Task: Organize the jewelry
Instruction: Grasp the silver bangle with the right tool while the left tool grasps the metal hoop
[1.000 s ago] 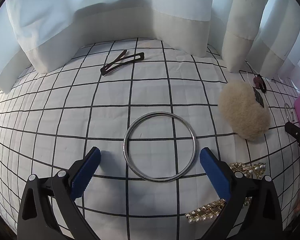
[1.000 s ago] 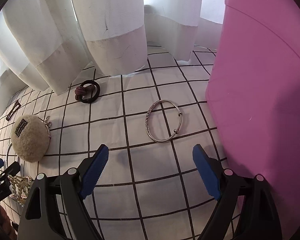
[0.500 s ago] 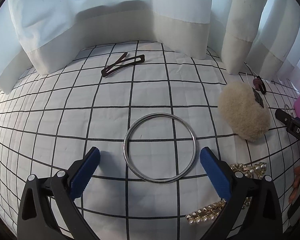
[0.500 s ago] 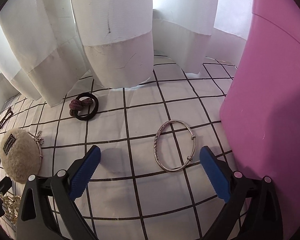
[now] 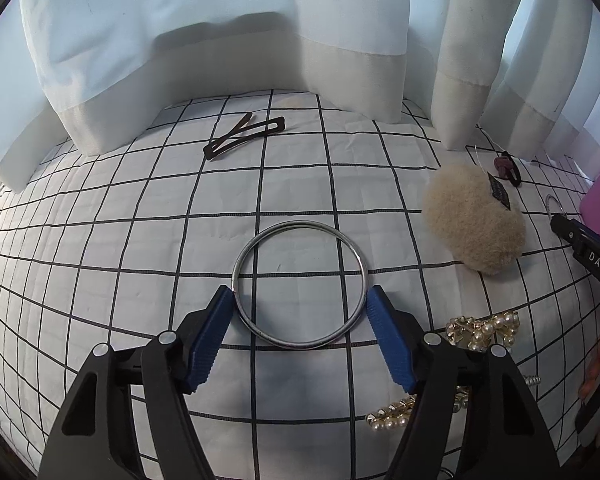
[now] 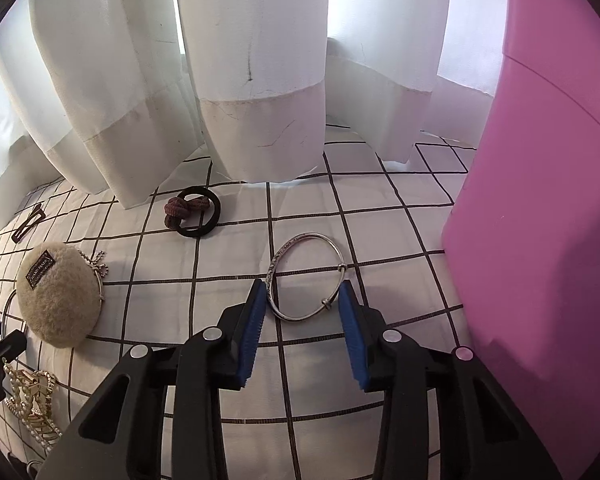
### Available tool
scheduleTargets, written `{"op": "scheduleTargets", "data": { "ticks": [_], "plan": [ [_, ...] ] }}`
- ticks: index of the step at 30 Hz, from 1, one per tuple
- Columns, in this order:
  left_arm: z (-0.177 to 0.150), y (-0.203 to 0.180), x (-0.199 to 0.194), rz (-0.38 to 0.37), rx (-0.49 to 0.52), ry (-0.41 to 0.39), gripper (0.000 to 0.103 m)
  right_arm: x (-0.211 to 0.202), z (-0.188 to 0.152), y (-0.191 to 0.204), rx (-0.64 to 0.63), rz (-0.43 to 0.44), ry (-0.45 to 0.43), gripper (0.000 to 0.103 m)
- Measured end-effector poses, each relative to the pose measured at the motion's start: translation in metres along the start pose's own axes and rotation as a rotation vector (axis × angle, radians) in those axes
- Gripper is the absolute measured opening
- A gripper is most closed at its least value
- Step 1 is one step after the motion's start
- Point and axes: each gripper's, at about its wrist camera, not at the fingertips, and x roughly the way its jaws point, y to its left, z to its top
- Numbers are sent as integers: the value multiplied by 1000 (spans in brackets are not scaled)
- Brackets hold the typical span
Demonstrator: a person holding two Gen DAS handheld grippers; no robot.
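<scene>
The left gripper [image 5: 300, 300] sits low over the checked cloth [image 5: 140, 240], its blue pads [image 5: 216, 320] drawn in against the outer sides of a large plain silver bangle [image 5: 300, 284]; the pad tips meet the ring at about 8 and 4 o'clock of its circle, and it lies flat on the cloth. Whether they press it is not clear. At 12 o'clock from this gripper, near the white curtain [image 5: 180, 40], lies a brown hair clip [image 5: 244, 136]. At 2 o'clock rests a beige fluffy pouch [image 5: 476, 224], and at 4 o'clock pearl hair clips [image 5: 480, 328].

The right gripper [image 6: 303, 300] stands likewise, jaws partly closed around a thinner patterned silver bracelet [image 6: 306, 276] lying flat; the left pad [image 6: 256, 312] touches its rim, the right pad sits just beside the bead clasp. At 11 o'clock lies a black hair tie with a maroon knot [image 6: 192, 212]. At 9 o'clock is the fluffy pouch. A pink box [image 6: 540, 200] rises at 3 o'clock, near the bracelet.
</scene>
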Motion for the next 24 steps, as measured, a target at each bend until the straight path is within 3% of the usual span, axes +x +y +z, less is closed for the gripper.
{"op": "scheduleTargets", "data": {
  "ticks": [5, 6, 7, 8, 9, 11, 14, 15, 17, 20, 22, 24],
  "plan": [
    [-3, 3, -3, 7, -18, -3, 66, -12, -11, -3, 5, 23, -8, 31],
    [-5, 5, -4, 8, -21, -4, 65, -16, -15, -4, 5, 31, -17, 20],
    [-6, 6, -6, 10, -23, -6, 64, -21, -19, -4, 1, 31, -17, 2],
    [-6, 6, -9, 12, -19, -19, 59, -23, -20, -3, -7, 35, -13, 3],
    [-6, 4, -11, -1, -5, -21, 3, -23, -21, -1, -16, 37, -8, 3],
    [-3, 1, -12, 32, 9, -17, 6, -24, -20, 0, -24, 41, -2, 3],
    [-3, 9, -6, -4, -47, 11, 6, -26, -18, -8, 24, 104, -7, 7],
    [-2, 9, -5, -4, -46, 9, 6, -25, -18, -9, 31, 121, 0, 12],
    [-1, 8, -4, 3, -37, 6, 6, -26, -17, -7, 28, 147, 4, 57],
    [-2, 8, -5, 17, -32, -7, 16, -30, -17, -2, -11, 134, -13, 58],
    [-5, 10, -10, 21, -45, -22, 52, -29, -19, 2, -32, 122, -4, 58],
    [-9, 13, -23, 15, -68, -65, 72, -22, -13, 6, -34, 125, 9, 58]
  ]
}}
